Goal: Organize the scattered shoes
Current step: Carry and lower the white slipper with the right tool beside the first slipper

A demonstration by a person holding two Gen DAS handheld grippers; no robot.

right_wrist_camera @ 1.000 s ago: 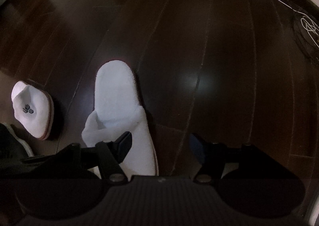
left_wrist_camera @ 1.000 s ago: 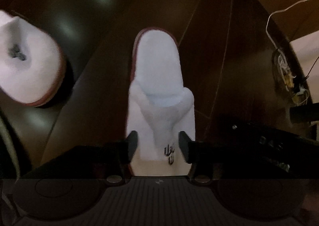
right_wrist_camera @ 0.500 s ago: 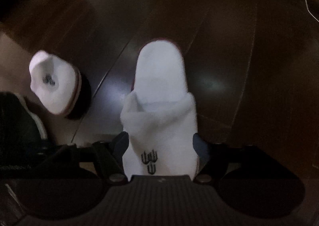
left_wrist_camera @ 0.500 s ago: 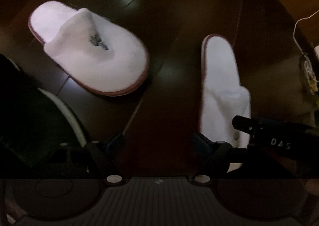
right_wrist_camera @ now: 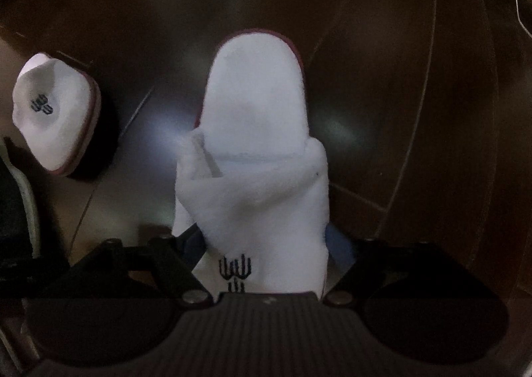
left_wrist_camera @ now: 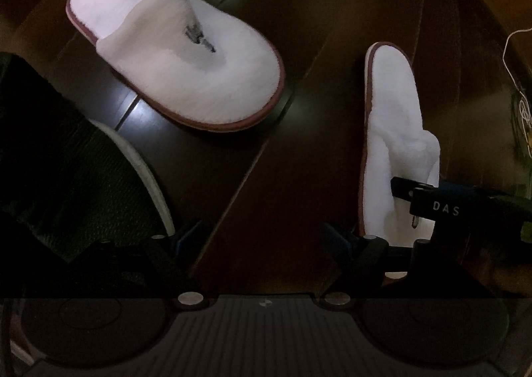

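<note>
right gripper has closed on centre slipper, apparently pinching its upper | left gripper now empty, jaws apart | second slipper upper left, unpaired

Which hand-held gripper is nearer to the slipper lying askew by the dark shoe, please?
Left. The left hand-held gripper points at the floor just short of the askew slipper, jaws open. The right hand-held gripper straddles the other slipper, farther away.
</note>
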